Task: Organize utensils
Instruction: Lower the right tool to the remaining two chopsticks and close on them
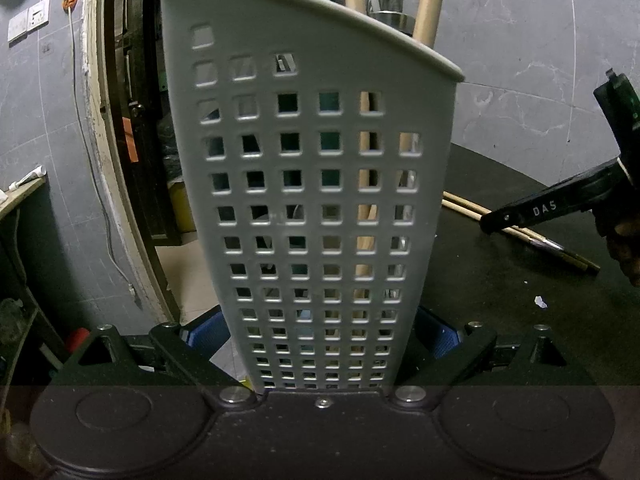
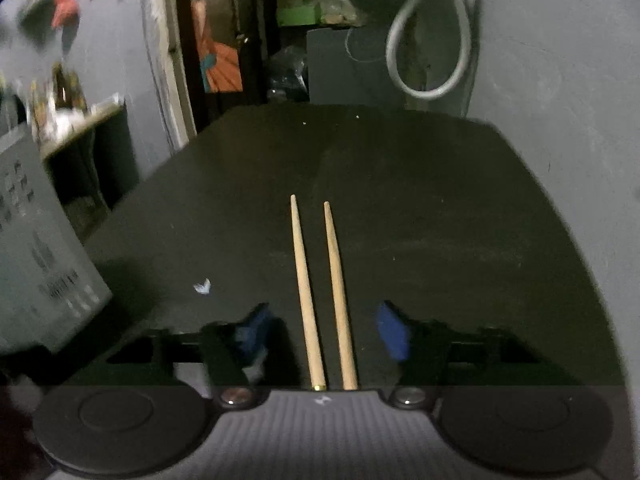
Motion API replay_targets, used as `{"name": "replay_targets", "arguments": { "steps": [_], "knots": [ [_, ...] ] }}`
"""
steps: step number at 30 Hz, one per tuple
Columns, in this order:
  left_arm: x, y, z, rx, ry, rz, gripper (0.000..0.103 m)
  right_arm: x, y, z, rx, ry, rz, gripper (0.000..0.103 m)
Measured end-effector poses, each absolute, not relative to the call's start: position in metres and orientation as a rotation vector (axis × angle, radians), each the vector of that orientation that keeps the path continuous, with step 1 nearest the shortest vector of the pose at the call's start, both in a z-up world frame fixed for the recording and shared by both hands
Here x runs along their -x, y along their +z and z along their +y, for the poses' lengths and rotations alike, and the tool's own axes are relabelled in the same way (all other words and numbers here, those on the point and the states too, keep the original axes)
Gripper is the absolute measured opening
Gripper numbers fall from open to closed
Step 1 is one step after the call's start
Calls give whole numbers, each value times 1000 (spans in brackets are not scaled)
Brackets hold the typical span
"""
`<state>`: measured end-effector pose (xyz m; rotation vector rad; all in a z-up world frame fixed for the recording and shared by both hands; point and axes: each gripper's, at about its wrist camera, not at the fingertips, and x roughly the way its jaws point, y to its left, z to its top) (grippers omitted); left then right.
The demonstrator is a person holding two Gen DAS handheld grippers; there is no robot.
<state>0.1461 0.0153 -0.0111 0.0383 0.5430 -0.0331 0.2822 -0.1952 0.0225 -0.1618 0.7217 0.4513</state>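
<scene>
The left tongs (image 1: 320,340) clamped the utensil holder (image 1: 312,184). At twelve o'clock, chopsticks (image 2: 320,292) lay between the right tongs (image 2: 324,332), apparently untouched; closing comes next.

A grey perforated utensil holder (image 1: 316,200) stands upright, holding utensils; two wooden chopsticks (image 2: 320,296) lie parallel mid-tabletop (image 2: 460,220).

A cluttered home storeroom: tiled walls (image 1: 520,40), wall switches (image 1: 30,20), packed shelves (image 2: 304,12).
</scene>
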Motion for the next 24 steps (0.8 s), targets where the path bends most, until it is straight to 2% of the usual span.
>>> {"name": "replay_targets", "arguments": {
  "steps": [1, 2, 9, 11, 13, 14, 16, 18, 20, 21, 24],
  "knots": [
    [-146, -11, 15, -39, -33, 543, 98, -282, 23, -194, 157, 448, 731, 21],
    [-146, -11, 15, -40, -34, 542, 98, -281, 24, -193, 166, 444, 737, 16],
    [-145, -11, 17, -36, -35, 540, 98, -269, 26, -199, 186, 467, 774, 15],
    [-145, -11, 17, -38, -33, 540, 98, -271, 28, -198, 181, 479, 787, 17],
    [-145, -11, 17, -39, -33, 540, 98, -275, 29, -196, 162, 502, 795, 33],
    [-146, -11, 17, -39, -33, 540, 98, -278, 30, -194, 160, 504, 794, 36],
    [-145, -11, 17, -40, -33, 541, 98, -284, 29, -188, 171, 510, 790, 40],
    [-145, -11, 17, -39, -32, 540, 98, -290, 28, -181, 184, 511, 784, 39],
    [-145, -11, 17, -34, -32, 540, 98, -291, 27, -176, 195, 505, 775, 29],
    [-145, -11, 18, -30, -33, 541, 97, -292, 27, -176, 186, 509, 776, 14],
    [-145, -11, 19, -27, -35, 542, 95, -289, 26, -173, 202, 495, 770, 14]
  ]
}}
